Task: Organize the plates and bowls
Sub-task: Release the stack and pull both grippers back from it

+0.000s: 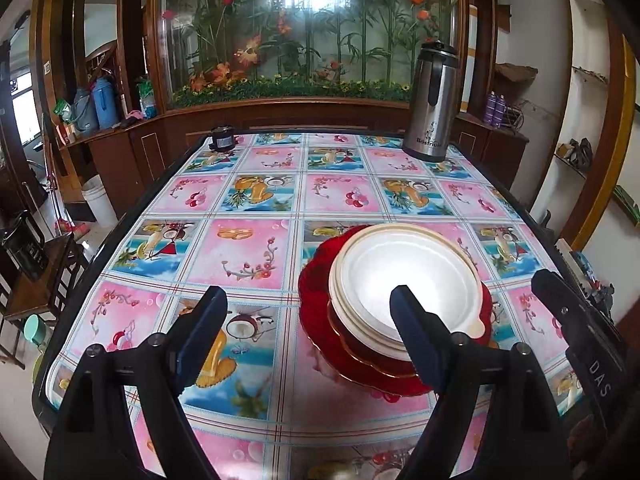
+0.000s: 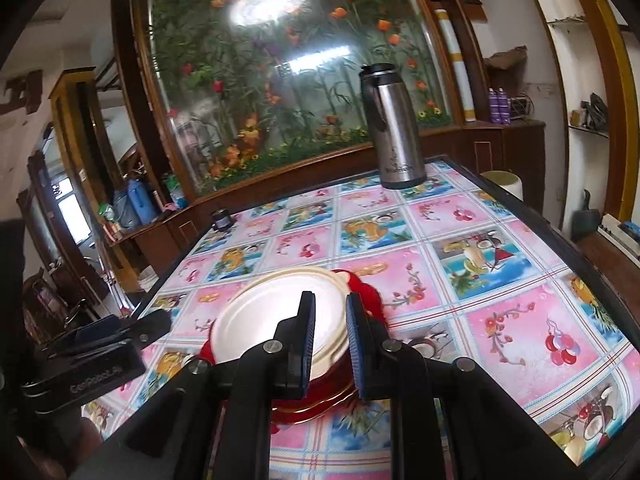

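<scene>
The table (image 1: 256, 200), covered in a glossy cloth of pink and blue fruit-and-flower squares, fills most of both wrist views, its long axis running from the cameras toward 12 o'clock, where a glass-fronted cabinet of artificial flowers (image 1: 304, 28) stands behind it.

On the cloth sits the stack of plates and bowls (image 1: 394, 304): red plates with gold rims (image 1: 320, 316) at the bottom, cream-white bowls (image 1: 404, 276) nested on top, mouths facing straight up. The stack is round, so no long axis can be told; the top bowl shows a small lip at about 5 o'clock in the left wrist view. In that view the stack lies at 4 o'clock from the table's middle; in the right wrist view it lies at 8 o'clock.

A steel thermos jug (image 1: 430, 104) stands upright at the far edge, at 1 o'clock from the stack. A small dark jar (image 1: 221, 138) sits at the far edge at 11 o'clock.

The left gripper (image 1: 308, 324) is released, its jaws spread wide with nothing between them, above the cloth just at 9 o'clock of the stack. The right gripper (image 2: 330, 344) has its jaws nearly closed with a narrow gap, gripping nothing, above the stack's near rim.
</scene>
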